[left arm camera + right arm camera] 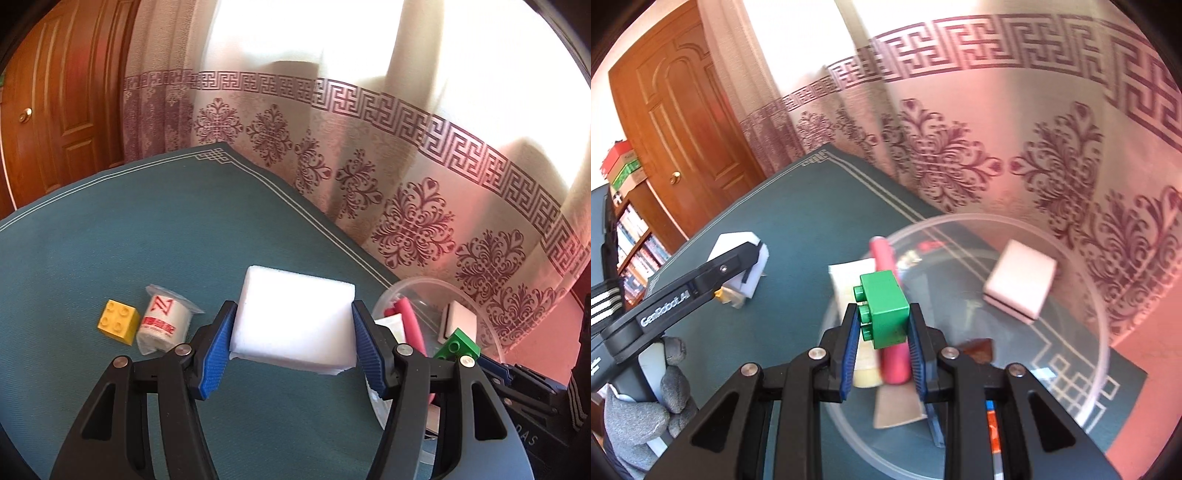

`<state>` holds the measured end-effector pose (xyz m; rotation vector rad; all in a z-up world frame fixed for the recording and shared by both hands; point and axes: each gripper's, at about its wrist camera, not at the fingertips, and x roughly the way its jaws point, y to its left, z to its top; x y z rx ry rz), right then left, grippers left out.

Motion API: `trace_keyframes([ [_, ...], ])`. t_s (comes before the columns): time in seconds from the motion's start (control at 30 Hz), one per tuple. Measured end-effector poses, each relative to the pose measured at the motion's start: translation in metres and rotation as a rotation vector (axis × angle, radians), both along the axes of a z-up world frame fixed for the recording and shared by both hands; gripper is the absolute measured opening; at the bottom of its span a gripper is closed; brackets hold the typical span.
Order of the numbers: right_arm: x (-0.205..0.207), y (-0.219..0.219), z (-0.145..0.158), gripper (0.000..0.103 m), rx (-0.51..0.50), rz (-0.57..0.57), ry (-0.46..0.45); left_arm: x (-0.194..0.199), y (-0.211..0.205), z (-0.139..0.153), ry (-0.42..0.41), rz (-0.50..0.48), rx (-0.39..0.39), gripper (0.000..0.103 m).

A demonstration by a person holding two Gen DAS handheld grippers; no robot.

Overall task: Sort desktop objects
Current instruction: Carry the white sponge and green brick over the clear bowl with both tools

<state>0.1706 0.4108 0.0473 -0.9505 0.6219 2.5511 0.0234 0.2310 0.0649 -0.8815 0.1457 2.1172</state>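
White lettering "GenRobot.AI" runs along the left claw (746,275) arm. Left claw (291,339) clenched on white foam block (295,325) above the desk (147,229), long axis crosswise. Right claw (882,339) grips green brick (886,314) over clear bowl (1100,332), studs pointing left.

Sponge block (293,321) between left gripper (291,345) fingers, above table mat (147,236). Left of it on mat: wrapped tape roll (162,319), toy brick (117,322) just beside roll, further left. Right of sponge: clear bowl (1104,332) at mat's curtain-side corner. In bowl: tube (849,280), cylinder (890,317), second sponge (1019,282). Studded brick (886,314) between right gripper (884,345) fingers, over bowl's near rim.
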Motion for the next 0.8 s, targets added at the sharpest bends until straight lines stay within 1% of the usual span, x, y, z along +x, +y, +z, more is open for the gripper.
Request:
trace_keyframes([
  [0.43, 0.013, 0.026, -0.013, 0.028, -0.031, -0.075, -0.037, 0.028, 0.017, -0.001, 0.008, -0.088, -0.013, 0.064],
  [0.8, 0.018, 0.033, -0.015, 0.029, -0.042, -0.093, -0.039, 0.047, 0.029, -0.004, -0.002, -0.158, -0.026, 0.064],
])
